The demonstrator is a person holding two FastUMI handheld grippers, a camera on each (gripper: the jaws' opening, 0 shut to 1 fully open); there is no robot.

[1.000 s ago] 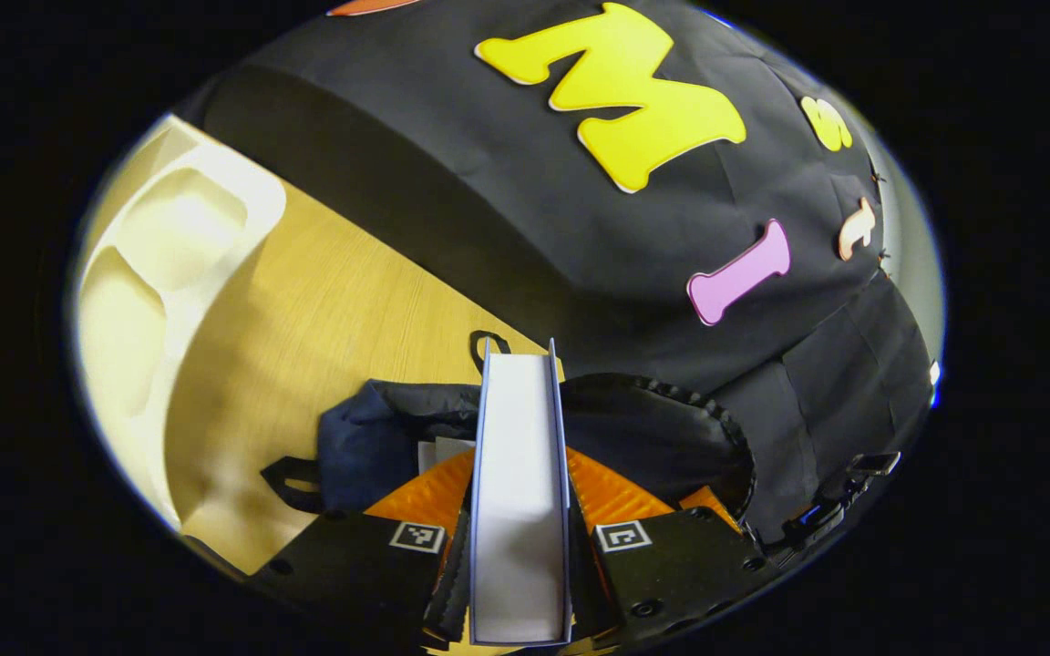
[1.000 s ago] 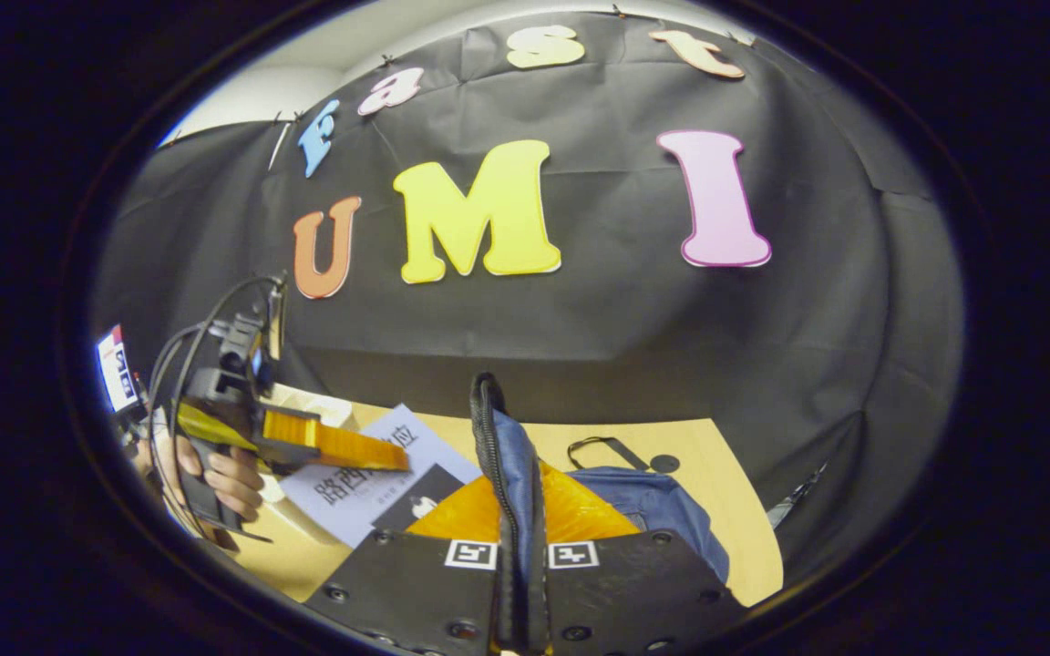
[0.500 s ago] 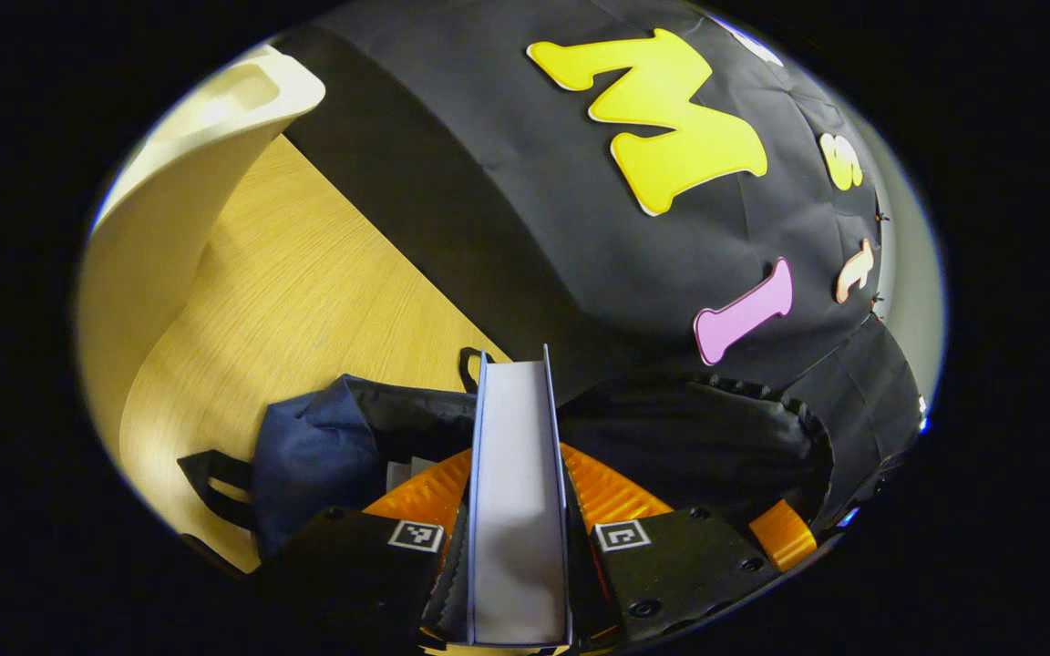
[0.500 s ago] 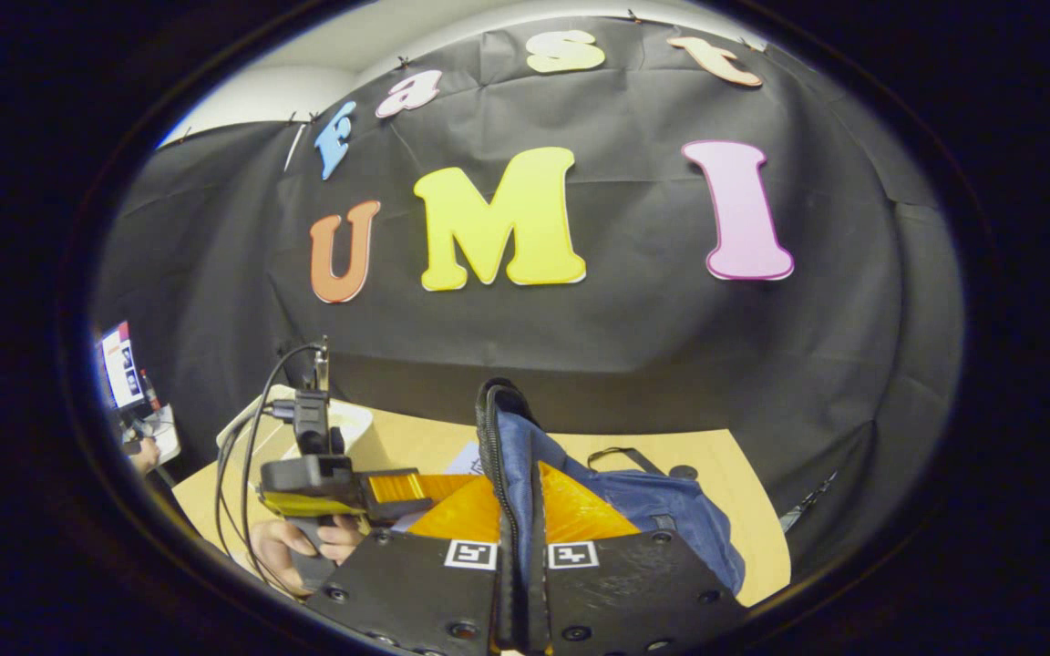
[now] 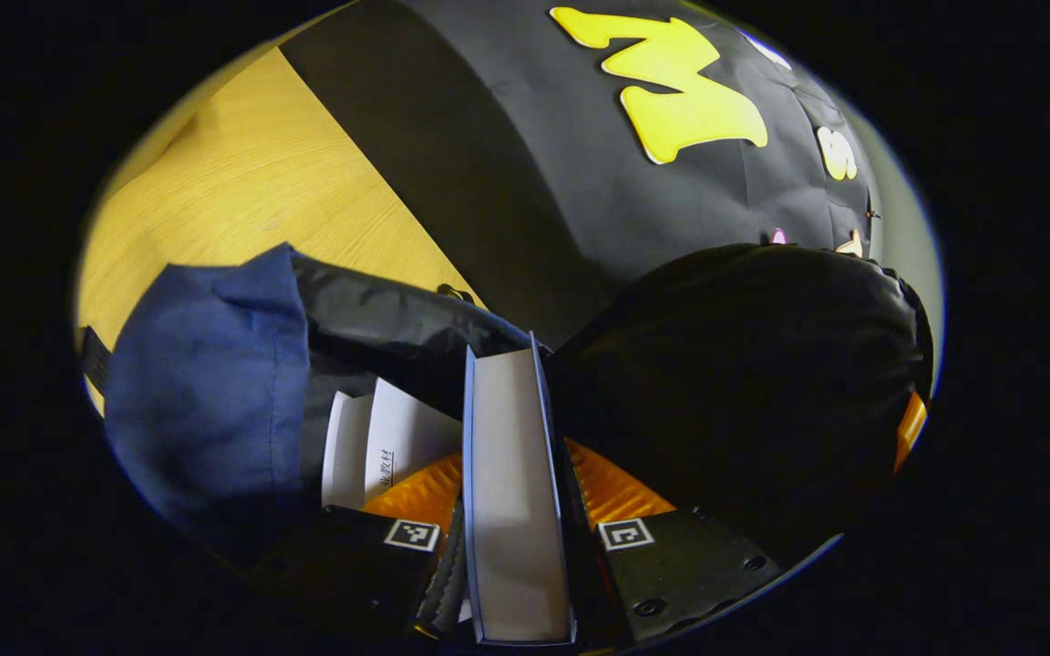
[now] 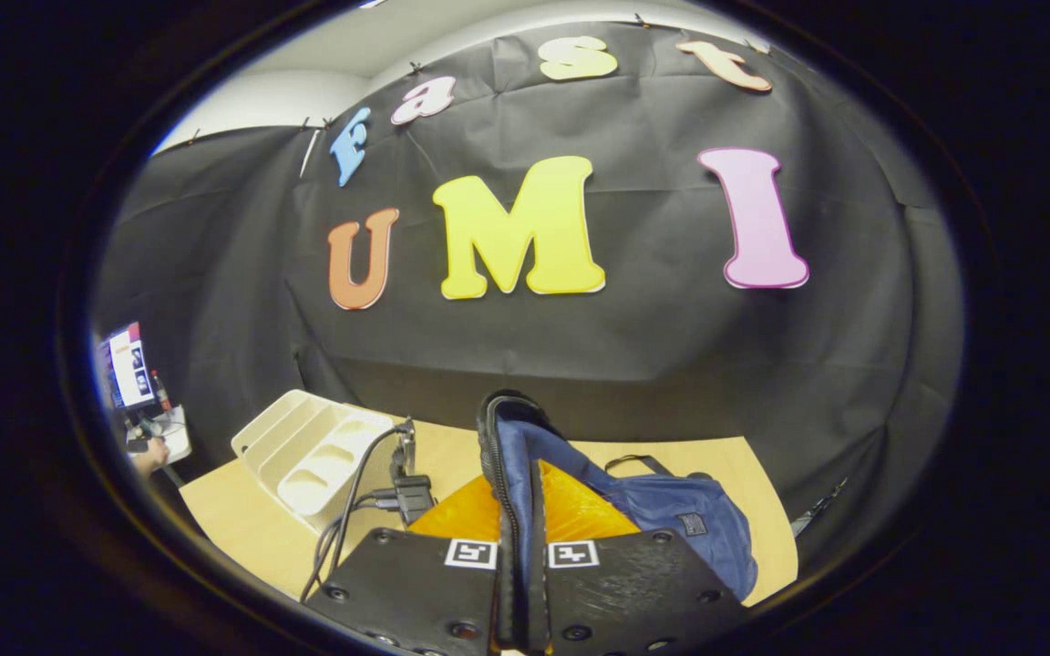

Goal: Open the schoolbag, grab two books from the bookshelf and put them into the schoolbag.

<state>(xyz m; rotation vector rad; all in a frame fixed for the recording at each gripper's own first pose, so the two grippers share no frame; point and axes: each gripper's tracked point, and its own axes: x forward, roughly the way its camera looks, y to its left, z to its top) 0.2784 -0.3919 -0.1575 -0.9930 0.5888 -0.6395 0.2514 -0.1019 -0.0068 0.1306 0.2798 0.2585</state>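
Since a second ago you have carried the book [image 5: 511,492] down toward the schoolbag [image 5: 206,401], so that in the left gripper view the bag's open mouth now spreads wide around it and the bookshelf has slid out past the edge. Your left tongs [image 5: 518,547] clamp that book edge-on from both sides, its pale page block facing the camera and its far end at the lip of the opening. Inside the bag, just left of the held book, a second book [image 5: 379,446] with white pages already lies in the dark lining.

In the right gripper view your right tongs [image 6: 519,556] are closed narrow on the bag's zipper rim [image 6: 498,456], lifting that blue flap upright above the tabletop [image 6: 242,519]. The rest of the bag slumps to the right, toward the tabletop's far right corner. The cream bookshelf [image 6: 311,451] stands near the tabletop's far left edge, apart from the bag. A black cable [image 6: 352,510] and plug from your left tool cross in front of the shelf.
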